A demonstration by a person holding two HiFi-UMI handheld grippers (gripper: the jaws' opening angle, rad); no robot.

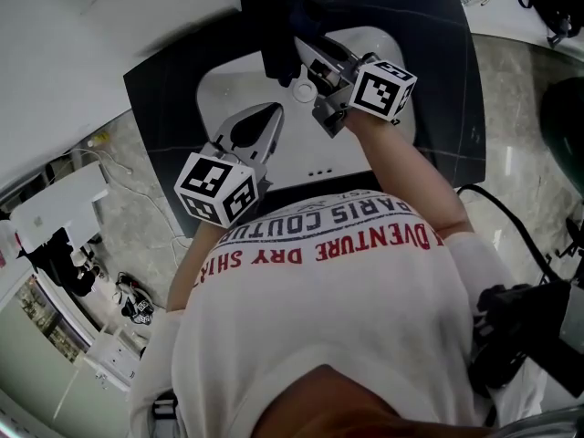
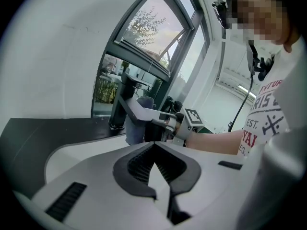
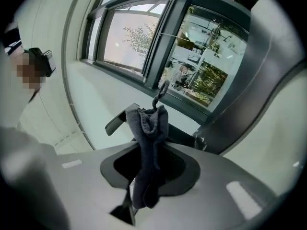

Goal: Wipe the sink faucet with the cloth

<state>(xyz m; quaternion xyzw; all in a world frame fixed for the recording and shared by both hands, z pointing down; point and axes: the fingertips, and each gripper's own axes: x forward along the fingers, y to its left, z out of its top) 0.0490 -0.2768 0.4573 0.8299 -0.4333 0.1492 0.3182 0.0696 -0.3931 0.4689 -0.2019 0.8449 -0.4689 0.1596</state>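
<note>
A black faucet [image 1: 266,27] stands at the back of the white sink [image 1: 301,149]. My right gripper [image 1: 303,51] reaches right up to the faucet and is shut on a grey cloth [image 3: 148,152]. The cloth bunches up past the fingertips, beside the faucet's dark body [image 3: 259,80]. The left gripper view shows the cloth [image 2: 136,129] hanging against the faucet [image 2: 120,104], with the right gripper [image 2: 163,121] behind it. My left gripper [image 1: 272,112] hovers over the left of the basin, clear of the faucet. Its jaws [image 2: 155,146] are shut with nothing in them.
The sink sits in a dark counter [image 1: 155,108] below a window [image 3: 144,37]. A round drain [image 1: 302,89] lies between the grippers. Black cables and gear [image 1: 520,336] lie on the floor at the right, small clutter [image 1: 128,304] at the left.
</note>
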